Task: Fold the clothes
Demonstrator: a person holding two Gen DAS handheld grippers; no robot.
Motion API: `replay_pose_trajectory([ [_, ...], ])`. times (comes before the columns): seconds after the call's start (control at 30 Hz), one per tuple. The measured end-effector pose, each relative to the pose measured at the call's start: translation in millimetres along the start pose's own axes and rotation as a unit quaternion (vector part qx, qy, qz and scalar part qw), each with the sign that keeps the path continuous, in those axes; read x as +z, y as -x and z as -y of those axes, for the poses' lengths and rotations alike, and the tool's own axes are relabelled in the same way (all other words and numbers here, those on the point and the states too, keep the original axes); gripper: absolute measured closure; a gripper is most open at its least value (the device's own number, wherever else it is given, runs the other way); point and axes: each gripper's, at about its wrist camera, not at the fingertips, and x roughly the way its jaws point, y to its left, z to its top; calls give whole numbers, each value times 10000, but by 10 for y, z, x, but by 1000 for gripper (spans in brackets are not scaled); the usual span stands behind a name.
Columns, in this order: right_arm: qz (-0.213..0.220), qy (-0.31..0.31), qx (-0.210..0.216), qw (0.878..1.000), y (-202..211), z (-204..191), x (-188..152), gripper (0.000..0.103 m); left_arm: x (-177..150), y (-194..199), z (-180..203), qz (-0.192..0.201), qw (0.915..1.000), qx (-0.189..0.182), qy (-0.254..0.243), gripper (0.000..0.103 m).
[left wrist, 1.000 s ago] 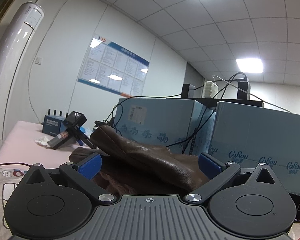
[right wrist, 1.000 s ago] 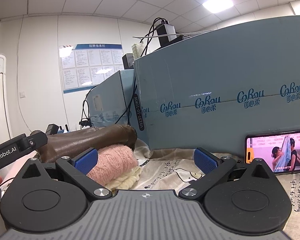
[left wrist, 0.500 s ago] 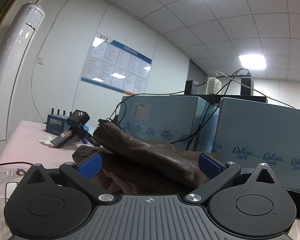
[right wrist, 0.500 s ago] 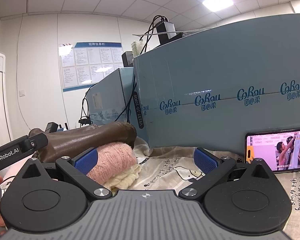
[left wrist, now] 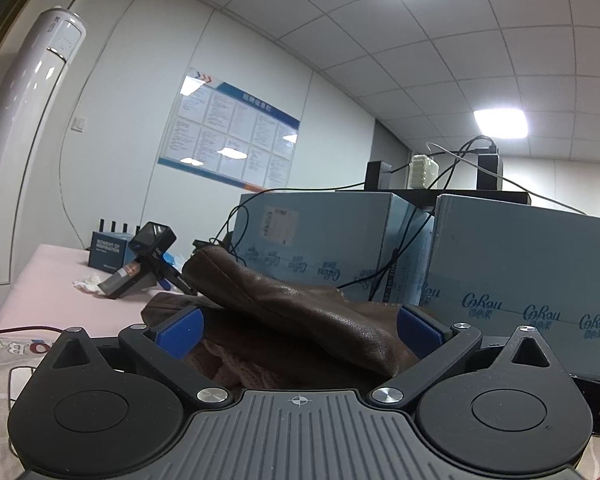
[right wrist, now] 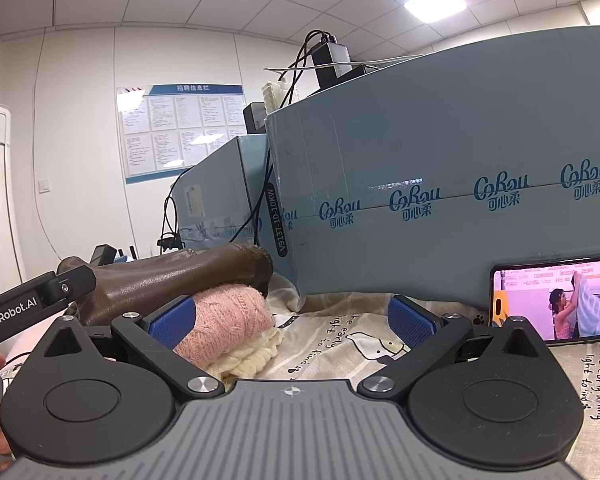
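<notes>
Slightly nearer the brown leather garment [left wrist: 300,312] than a second ago, the left tool [left wrist: 298,330] gapes released; right tool [right wrist: 290,320] likewise, so no fold begun.

Black tongs [right wrist: 290,320], blue pads [right wrist: 171,322]

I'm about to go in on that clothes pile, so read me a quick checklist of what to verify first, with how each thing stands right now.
1. Left hand-held gripper open: ok, jaws spread wide.
2. Right hand-held gripper open: ok, nothing between its fingers.
3. Left gripper lined up on the brown leather garment: ok, it lies between the fingers, not yet clamped.
4. Stack order known: ok, leather on top, pink knit under it, cream knit lowest.
5. Right gripper clear of the phone: ok, the phone stands off to its right.
6. Cables free of the garments: cannot tell.
</notes>
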Motion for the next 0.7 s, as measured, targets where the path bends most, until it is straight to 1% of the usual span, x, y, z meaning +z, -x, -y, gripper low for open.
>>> replay_pose_trajectory([
  [0.7, -4, -10, 7, 10000, 4, -5, -5, 0, -5, -24, 7, -15, 10000, -11, -19, 0],
])
